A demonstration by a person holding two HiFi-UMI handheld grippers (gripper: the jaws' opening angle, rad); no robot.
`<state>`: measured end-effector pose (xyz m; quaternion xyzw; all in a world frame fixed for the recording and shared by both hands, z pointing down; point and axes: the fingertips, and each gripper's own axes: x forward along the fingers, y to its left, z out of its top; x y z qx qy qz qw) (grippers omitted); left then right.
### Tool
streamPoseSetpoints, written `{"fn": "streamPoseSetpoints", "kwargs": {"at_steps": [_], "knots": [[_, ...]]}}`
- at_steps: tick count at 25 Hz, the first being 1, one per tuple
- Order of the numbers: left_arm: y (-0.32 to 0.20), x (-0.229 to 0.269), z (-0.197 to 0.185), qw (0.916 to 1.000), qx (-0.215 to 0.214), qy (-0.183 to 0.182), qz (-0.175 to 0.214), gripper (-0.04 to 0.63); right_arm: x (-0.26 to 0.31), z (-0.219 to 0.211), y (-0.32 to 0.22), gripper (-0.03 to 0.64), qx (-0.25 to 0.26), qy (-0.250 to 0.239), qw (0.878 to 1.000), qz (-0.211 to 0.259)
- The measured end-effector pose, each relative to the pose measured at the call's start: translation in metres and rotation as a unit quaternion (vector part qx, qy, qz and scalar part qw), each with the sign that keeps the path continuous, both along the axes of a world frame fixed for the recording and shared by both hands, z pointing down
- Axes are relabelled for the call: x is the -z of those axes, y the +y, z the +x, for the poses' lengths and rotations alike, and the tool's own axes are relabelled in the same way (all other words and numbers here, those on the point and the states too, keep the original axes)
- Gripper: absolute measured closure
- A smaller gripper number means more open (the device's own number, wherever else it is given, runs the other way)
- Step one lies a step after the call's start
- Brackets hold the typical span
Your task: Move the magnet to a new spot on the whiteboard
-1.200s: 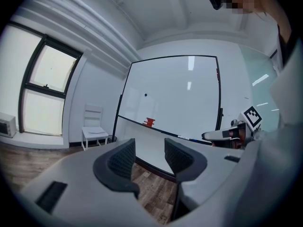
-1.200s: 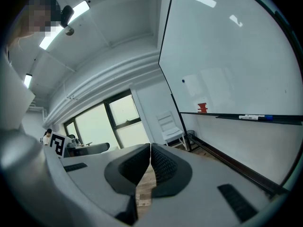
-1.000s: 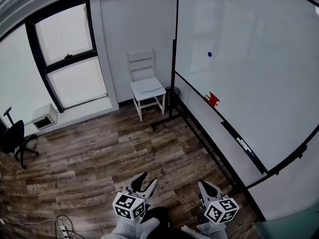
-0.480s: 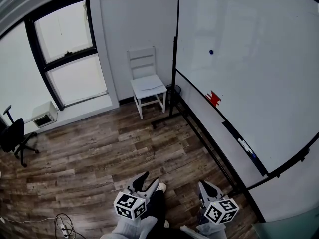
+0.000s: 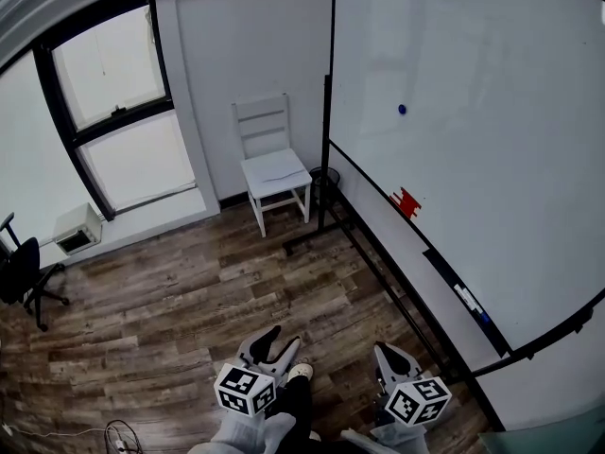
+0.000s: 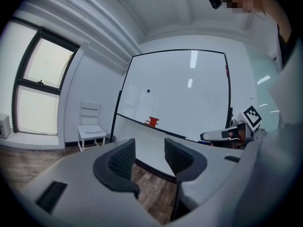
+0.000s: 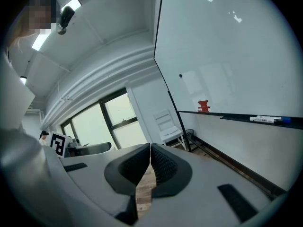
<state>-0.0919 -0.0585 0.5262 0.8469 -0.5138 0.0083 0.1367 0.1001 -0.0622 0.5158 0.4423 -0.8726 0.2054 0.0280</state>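
Carrying nothing well short of the whiteboard [image 5: 492,112], the left gripper [image 5: 281,340] gapes, probably readied for the magnet [image 5: 402,109], while the right gripper [image 5: 392,353] sits pinched shut, seemingly idle.

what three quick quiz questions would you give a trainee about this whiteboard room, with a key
1. True or false: the blue magnet sits on the whiteboard, higher than the red item.
2. Of the left claw and the right claw, which stands open? A left, B right, C both.
3. Name the piece of furniture standing beside the whiteboard.

Key
1. True.
2. A. The right claw's jaws are together, with nothing between them.
3. A white chair.
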Motion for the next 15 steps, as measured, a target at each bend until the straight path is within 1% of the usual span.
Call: {"fn": "streamPoseSetpoints", "kwargs": {"at_steps": [5, 11, 15], "knots": [[-0.05, 0.017, -0.01, 0.9999, -0.008, 0.001, 0.008, 0.408, 0.016, -0.01, -0.049, 0.588, -0.007, 0.002, 1.0, 0.008], [-0.106, 0.029, -0.025, 0.9998, -0.017, -0.001, 0.01, 0.408, 0.028, -0.027, -0.101, 0.588, -0.012, 0.004, 1.0, 0.011], [-0.144, 0.035, -0.029, 0.9995, -0.028, -0.001, 0.015, 0.408, 0.033, -0.031, -0.133, 0.588, -0.022, 0.007, 1.0, 0.012]]}}
